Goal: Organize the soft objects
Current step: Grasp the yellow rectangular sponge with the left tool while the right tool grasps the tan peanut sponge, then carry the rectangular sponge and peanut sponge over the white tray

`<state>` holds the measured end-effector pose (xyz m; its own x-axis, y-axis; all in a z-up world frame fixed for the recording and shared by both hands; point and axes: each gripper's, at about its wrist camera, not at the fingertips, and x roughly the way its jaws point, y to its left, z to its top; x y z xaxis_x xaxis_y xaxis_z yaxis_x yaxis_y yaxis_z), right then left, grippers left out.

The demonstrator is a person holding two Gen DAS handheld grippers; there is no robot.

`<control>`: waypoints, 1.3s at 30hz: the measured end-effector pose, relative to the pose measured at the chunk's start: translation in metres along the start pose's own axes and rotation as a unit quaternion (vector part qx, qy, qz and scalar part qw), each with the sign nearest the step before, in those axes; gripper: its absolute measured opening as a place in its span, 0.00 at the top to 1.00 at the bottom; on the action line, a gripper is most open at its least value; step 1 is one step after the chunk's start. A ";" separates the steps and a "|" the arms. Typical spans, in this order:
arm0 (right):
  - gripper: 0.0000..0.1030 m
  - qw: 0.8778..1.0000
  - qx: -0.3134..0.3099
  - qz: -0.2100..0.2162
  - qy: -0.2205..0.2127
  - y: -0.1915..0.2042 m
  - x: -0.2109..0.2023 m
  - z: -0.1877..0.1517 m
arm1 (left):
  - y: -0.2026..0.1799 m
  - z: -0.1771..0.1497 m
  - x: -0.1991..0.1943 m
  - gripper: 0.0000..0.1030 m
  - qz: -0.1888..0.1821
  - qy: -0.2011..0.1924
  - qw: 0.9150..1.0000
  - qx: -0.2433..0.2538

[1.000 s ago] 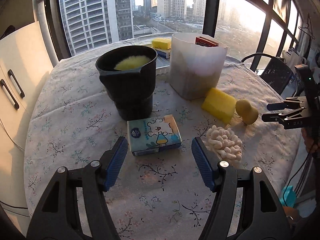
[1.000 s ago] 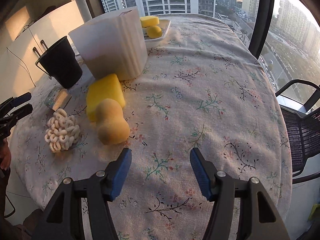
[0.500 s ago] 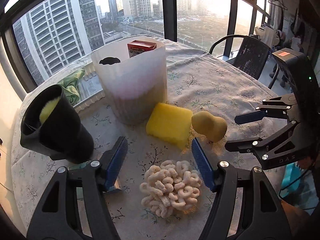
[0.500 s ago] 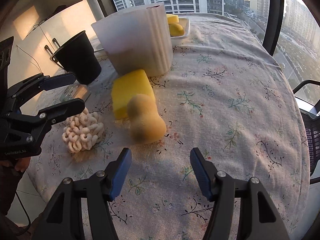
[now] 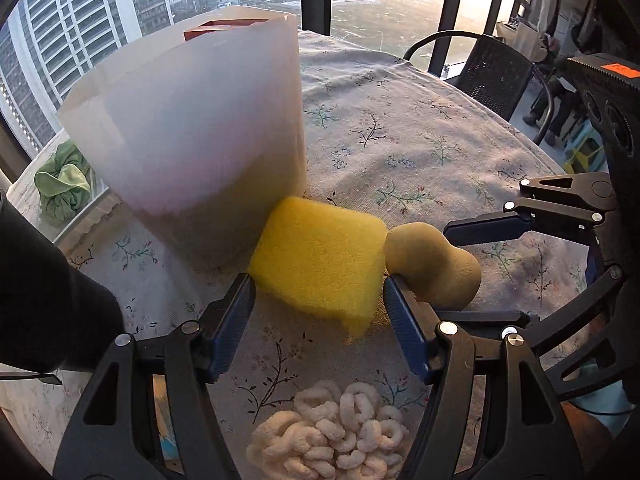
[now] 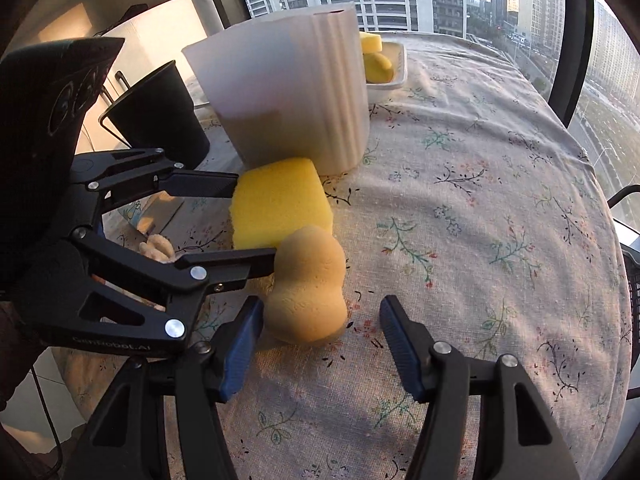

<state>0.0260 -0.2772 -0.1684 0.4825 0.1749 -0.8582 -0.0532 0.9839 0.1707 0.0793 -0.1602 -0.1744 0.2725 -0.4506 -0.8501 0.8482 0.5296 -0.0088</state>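
A yellow block sponge (image 5: 320, 256) lies against the foot of the white bin (image 5: 192, 120). My left gripper (image 5: 320, 320) is open, and its fingertips flank the sponge's near end without squeezing it. A tan gourd-shaped sponge (image 6: 308, 288) lies beside the block sponge (image 6: 280, 204). My right gripper (image 6: 320, 336) is open around the gourd's near end, left pad close to it, right pad apart. A white looped soft piece (image 5: 332, 432) lies under the left gripper. Each gripper shows in the other's view: right gripper (image 5: 484, 272), left gripper (image 6: 236, 224).
A black bucket (image 6: 160, 116) stands left of the bin. Behind the bin, a white tray (image 6: 394, 68) holds yellow sponges. A tissue pack (image 6: 140, 216) lies by the bucket, and a green cloth (image 5: 64, 188) sits past the table edge. A black chair (image 5: 492, 68) stands beyond the floral tablecloth (image 6: 480, 200).
My left gripper swung right from the tissue pack, passed over the looped piece and came down around the yellow sponge. My right gripper edged forward to the gourd sponge. Neither opening changed.
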 end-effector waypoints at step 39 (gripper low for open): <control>0.62 0.997 0.020 -0.066 -0.018 -0.022 -0.041 -0.005 | 0.044 -0.082 -0.095 0.50 0.043 -0.101 0.988 -0.111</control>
<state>0.0028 -0.3058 -0.1399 0.5144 0.0412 -0.8566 0.0484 0.9959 0.0770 0.0538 -0.0351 -0.1378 0.4441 -0.5190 -0.7303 0.7036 0.7067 -0.0743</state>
